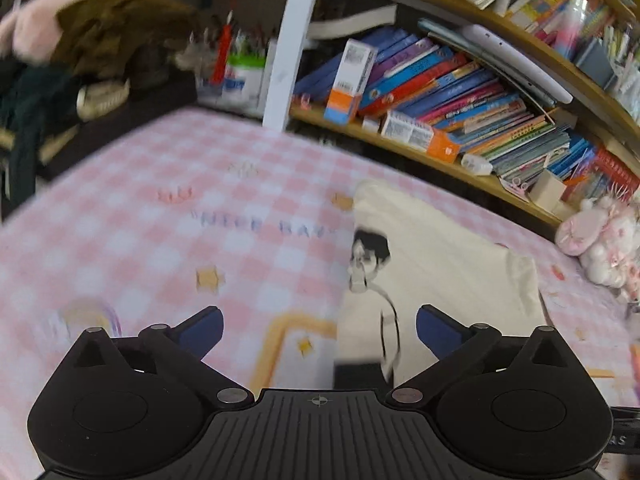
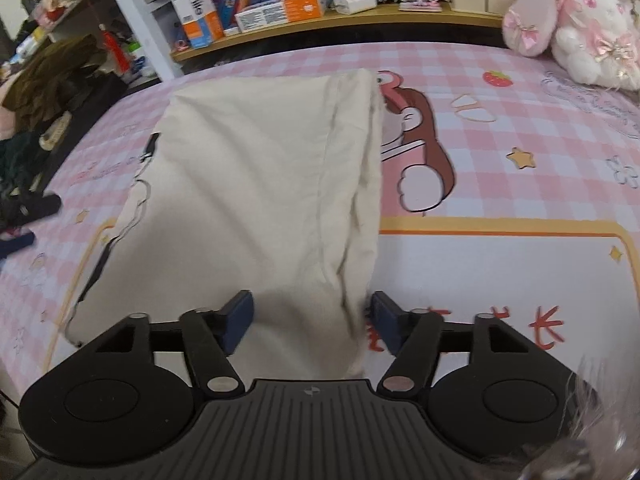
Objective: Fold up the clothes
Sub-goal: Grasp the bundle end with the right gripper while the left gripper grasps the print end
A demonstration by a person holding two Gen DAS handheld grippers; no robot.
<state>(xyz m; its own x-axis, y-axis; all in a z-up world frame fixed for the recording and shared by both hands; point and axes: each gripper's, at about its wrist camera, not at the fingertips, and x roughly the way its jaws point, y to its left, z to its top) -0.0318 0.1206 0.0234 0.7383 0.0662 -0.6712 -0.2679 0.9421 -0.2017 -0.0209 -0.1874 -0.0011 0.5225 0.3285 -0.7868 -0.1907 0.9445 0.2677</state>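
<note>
Left gripper (image 1: 319, 330) was spread wide, nothing between the pads, hovering over the sheet (image 1: 160, 240). The view was motion-blurred. Shirt (image 1: 440, 264) lay ahead and right of it on the pink checked sheet: cream cotton, with a printed black-haired figure facing up along its left edge, near the right finger (image 1: 434, 330).

From the right wrist, the shirt (image 2: 256, 184) was a long cream panel running away from the camera toward the shelf (image 2: 340, 20). Black print lines peeked out along its left edge. A seam ran down the length right of centre. The right edge was a soft rolled fold with wrinkles. Far end was roughly square.

Right gripper (image 2: 310, 322) was open wide and straddled the shirt's near end, the cloth between the fingers but not pinched. Right finger (image 2: 386, 322) sat just beside the folded edge; I couldn't tell if it touched.

Plush (image 2: 576, 20) sat at the far right of the bed.
</note>
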